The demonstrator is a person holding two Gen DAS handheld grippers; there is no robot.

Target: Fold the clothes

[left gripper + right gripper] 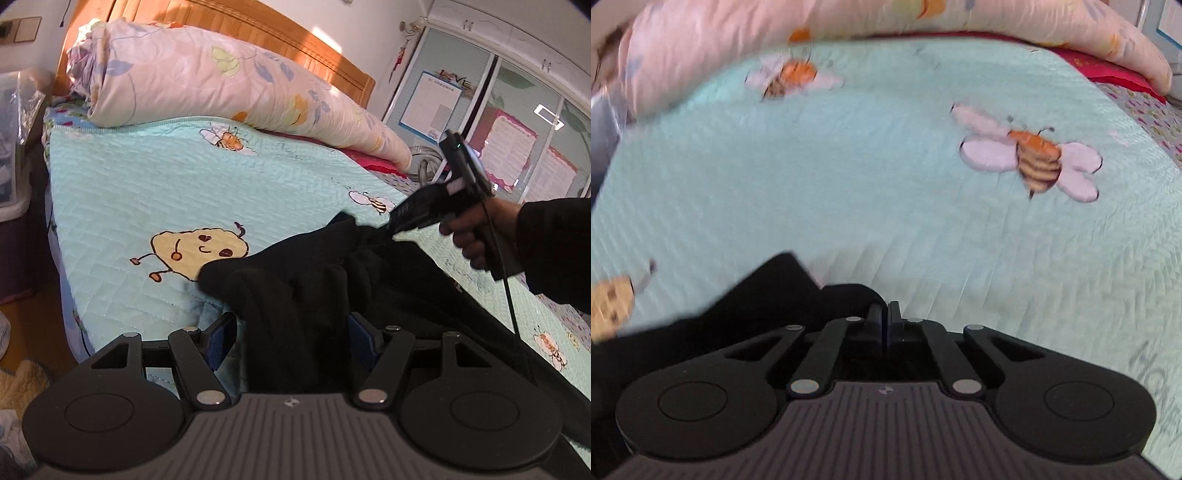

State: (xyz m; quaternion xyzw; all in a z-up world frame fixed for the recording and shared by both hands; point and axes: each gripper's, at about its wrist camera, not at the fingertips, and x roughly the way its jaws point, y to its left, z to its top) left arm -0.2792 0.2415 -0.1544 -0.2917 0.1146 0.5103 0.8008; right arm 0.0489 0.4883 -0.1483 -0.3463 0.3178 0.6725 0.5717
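Both grippers are met at the black garment (314, 288) near the bedspread's (129, 192) front edge: the left gripper (291, 332) is held wide around a bunched fold, while the right gripper (885, 317) is clamped on its far corner. Open quilt is left toward the rolled duvet (221, 81).

My right gripper (886, 314): jaws fully together, black garment (746, 314) bunched at its left and touching the fingers. Quilted aqua bedspread (849, 192) beyond, bee print (1034, 162); picture motion-blurred.

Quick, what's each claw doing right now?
Left claw: open, black garment bunched between its fingers.
Right claw: shut, pinching the garment's edge.
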